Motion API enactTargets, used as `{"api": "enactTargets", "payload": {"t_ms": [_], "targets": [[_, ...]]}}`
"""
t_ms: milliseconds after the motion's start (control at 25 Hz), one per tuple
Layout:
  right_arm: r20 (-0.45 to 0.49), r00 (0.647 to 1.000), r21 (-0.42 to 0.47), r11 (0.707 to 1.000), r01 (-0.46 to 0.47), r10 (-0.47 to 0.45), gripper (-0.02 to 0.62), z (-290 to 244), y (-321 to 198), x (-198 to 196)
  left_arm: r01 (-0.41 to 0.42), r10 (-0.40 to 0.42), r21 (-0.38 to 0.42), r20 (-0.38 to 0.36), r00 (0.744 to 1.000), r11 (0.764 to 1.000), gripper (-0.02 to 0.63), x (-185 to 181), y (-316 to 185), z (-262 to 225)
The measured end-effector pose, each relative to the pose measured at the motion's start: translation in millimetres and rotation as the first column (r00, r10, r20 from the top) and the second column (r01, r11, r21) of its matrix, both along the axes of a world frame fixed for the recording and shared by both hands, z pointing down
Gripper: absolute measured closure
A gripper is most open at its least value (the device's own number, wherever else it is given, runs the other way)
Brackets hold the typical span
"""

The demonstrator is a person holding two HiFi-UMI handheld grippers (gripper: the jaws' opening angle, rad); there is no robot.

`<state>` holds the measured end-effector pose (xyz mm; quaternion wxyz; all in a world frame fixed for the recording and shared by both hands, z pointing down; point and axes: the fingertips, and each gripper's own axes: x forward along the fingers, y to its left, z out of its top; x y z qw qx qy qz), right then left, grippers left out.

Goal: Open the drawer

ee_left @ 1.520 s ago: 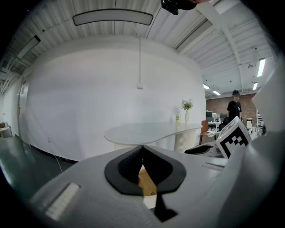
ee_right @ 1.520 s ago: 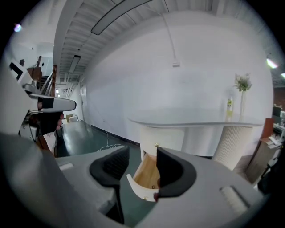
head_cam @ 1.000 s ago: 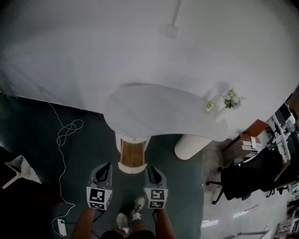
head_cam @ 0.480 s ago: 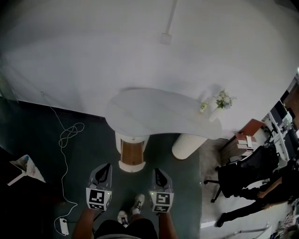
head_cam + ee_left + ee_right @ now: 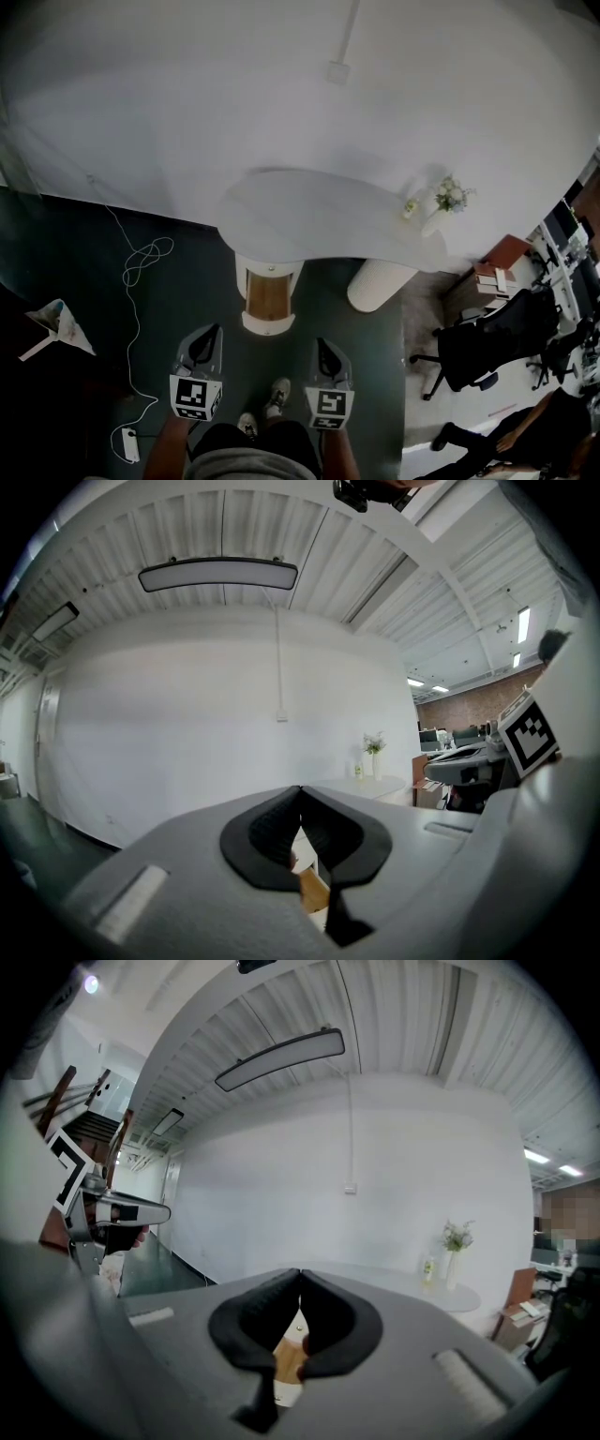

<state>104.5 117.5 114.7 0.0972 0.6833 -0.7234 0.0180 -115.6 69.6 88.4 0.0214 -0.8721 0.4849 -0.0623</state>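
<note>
Both tongs are shut with nothing between their pads: the left tongs (image 5: pixel 208 339) and the right tongs (image 5: pixel 325 352) are held side by side over the dark floor (image 5: pixel 112 309), their tips pointing far, toward the table (image 5: pixel 319 220). The drawer (image 5: pixel 268 296) sits in the white pedestal under the table's near edge. It shows a tall, narrow wooden front with a small knob (image 5: pixel 299 1327) near its top. It lies straight ahead of the 2 tongs and between their lines, well apart from both, so neither hand looks clearly nearer. Judging by the front's facing, the pull would come toward the person, over bare floor. A looped cable (image 5: pixel 145 262) lies well to the left. The second pedestal (image 5: pixel 380 284) stands just right of the drawer, and a chair (image 5: pixel 487 347) farther right.
</note>
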Motion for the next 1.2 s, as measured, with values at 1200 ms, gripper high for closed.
{"api": "enactTargets", "payload": {"t_ms": [1200], "targets": [[0.004, 1.0, 0.03, 0.999, 0.02, -0.02, 0.589, -12.5, -8.5, -2.8, 0.012, -0.012, 0.004, -0.009, 1.0, 1.0, 0.6, 1.0, 0.8, -4.9]]}}
